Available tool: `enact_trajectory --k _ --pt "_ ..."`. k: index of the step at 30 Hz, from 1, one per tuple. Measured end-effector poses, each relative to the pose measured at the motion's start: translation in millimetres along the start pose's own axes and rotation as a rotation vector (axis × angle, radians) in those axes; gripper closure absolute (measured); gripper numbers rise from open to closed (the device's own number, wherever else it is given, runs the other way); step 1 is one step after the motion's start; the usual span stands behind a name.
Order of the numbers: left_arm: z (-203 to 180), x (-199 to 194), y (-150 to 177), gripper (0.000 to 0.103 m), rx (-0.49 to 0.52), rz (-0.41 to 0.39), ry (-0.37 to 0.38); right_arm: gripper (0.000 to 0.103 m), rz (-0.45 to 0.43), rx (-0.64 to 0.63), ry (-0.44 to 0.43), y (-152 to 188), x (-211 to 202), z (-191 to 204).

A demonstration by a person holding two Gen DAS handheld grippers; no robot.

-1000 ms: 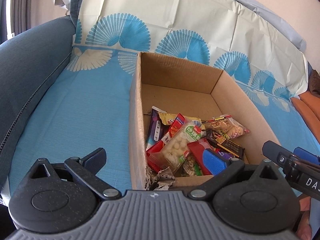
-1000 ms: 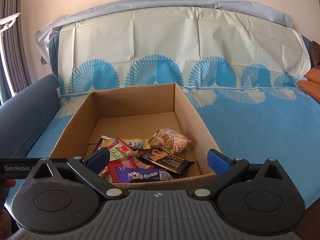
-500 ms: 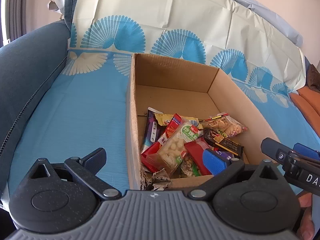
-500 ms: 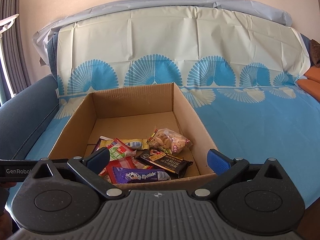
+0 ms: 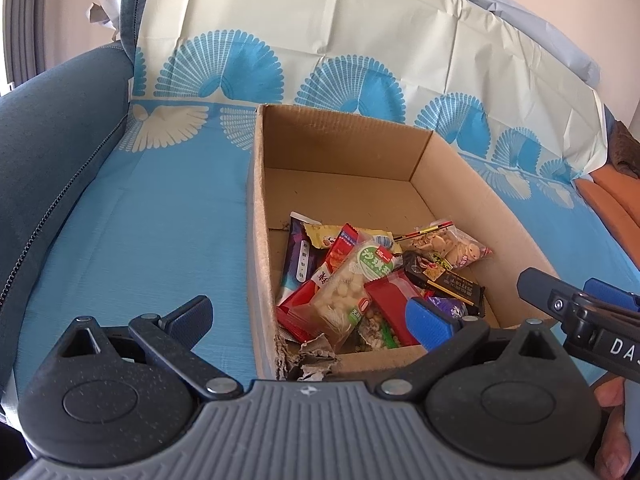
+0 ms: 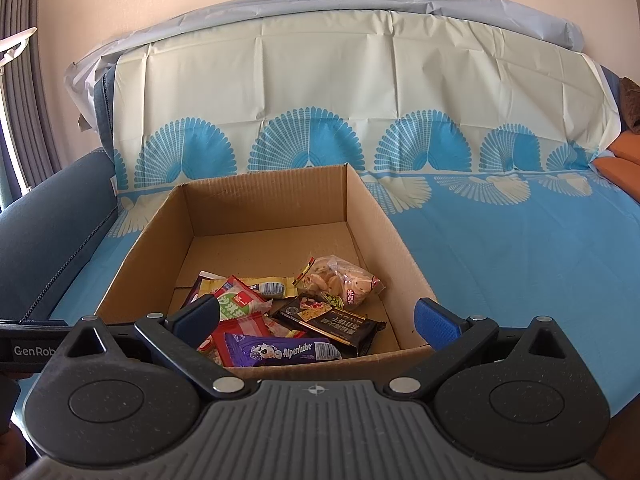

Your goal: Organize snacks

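While both grippers are held at the near edge of the box, nothing is gripped.

Left gripper [image 5: 308, 316]: jaws wide apart and empty; one finger is seen over the blue cover, the other over the snacks at the box's near left corner.
Right gripper [image 6: 316, 318]: jaws wide apart and empty; the near wall of the box is framed between the fingers.
Box [image 6: 160, 232]: open cardboard, set on the blue cover [image 6: 520, 260]; its near left corner [image 5: 308, 356] is torn.
Snacks [image 5: 360, 280]: heaped in the near half of the box; the far half of the floor is bare.
Purple bar [image 6: 280, 352]: laid against the near wall.
Black bar [image 6: 332, 324]: just behind the purple one.
Clear bag [image 6: 340, 280]: biscuits are seen in it, nearest the right wall.
Sofa arm [image 5: 48, 152]: at the left.
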State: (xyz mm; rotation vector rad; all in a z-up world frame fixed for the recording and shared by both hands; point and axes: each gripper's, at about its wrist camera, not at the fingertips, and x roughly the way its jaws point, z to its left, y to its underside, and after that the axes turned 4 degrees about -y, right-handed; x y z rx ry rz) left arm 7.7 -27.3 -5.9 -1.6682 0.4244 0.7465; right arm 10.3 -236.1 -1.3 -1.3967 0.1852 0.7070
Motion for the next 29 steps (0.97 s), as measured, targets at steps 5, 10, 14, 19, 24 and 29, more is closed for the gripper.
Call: enact_trajectory --k 5,10,14,19,24,29 --pt "-1.2 0.5 0.1 0.000 0.007 0.003 0.011 0.001 0.005 -0.008 0.006 0.9 3.0 2.0" --pt "-1.4 2.1 -0.3 0.000 0.004 0.006 0.018 0.001 0.008 -0.009 0.015 0.1 6.2 2.8" --pt "-0.3 3.4 -0.8 0.000 0.003 0.012 0.021 0.001 0.007 0.012 0.024 -1.1 7.6 -0.2" --pt "0.3 6.3 -1.3 0.000 0.000 0.021 0.019 0.001 0.010 0.052 0.031 -3.1 10.8 -7.9" --pt "-1.7 5.8 -1.1 0.000 0.023 0.008 0.034 0.001 0.004 0.095 0.015 -7.6 15.9 -18.8" --pt "-4.9 0.2 -2.0 0.000 0.063 -0.033 0.057 0.001 -0.057 0.137 -0.005 -17.7 14.1 -35.6"
